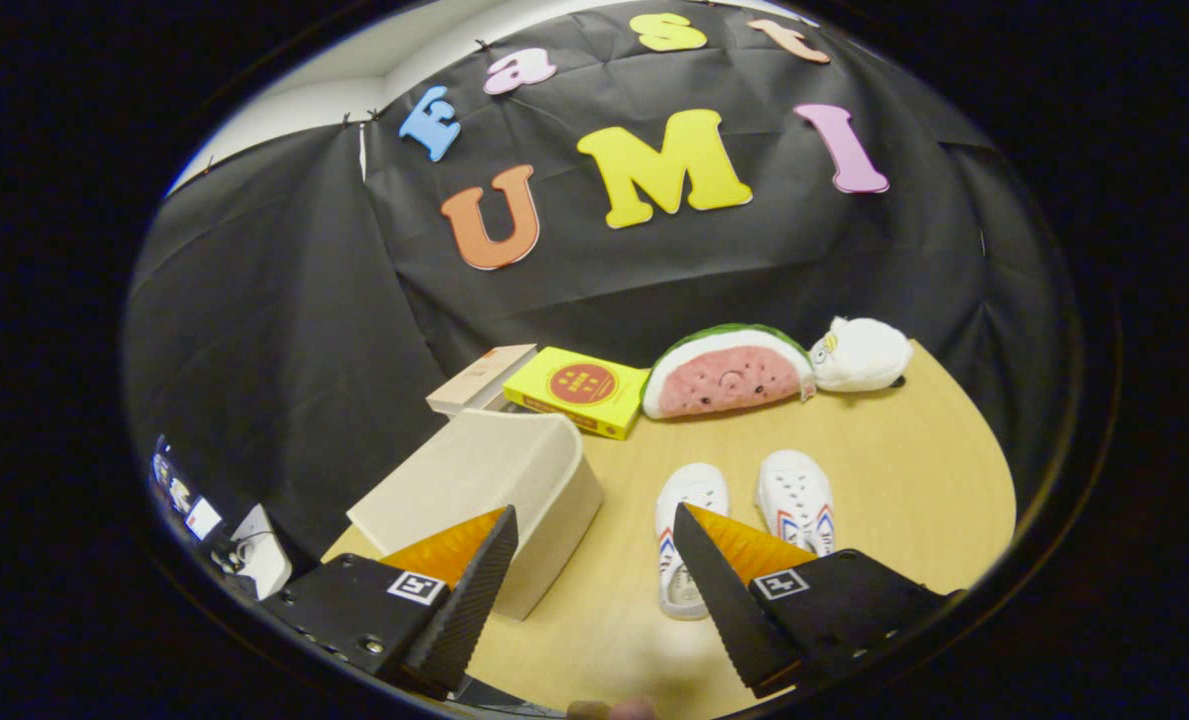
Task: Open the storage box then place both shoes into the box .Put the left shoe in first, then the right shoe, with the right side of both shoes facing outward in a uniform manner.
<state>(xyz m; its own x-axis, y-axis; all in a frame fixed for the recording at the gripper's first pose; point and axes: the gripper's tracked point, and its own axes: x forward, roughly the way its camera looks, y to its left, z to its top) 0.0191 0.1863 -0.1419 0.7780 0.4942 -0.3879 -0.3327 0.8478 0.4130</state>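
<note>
The gripper (pixel 594 570) hangs above the table (pixel 914 470), tipped down a little, with its two fingers spread wide and nothing between them. Just ahead of the left finger sits the storage box (pixel 494 480), and its lid looks shut. Just ahead of the right finger lie two white shoes (pixel 744 510), side by side, toes pointing away. I think the first step is at hand: opening the box. The fingers would need to reach its lid. Beyond the shoes rest a yellow box (pixel 579 390), a watermelon toy (pixel 726 372) and a white toy (pixel 859 355).
</note>
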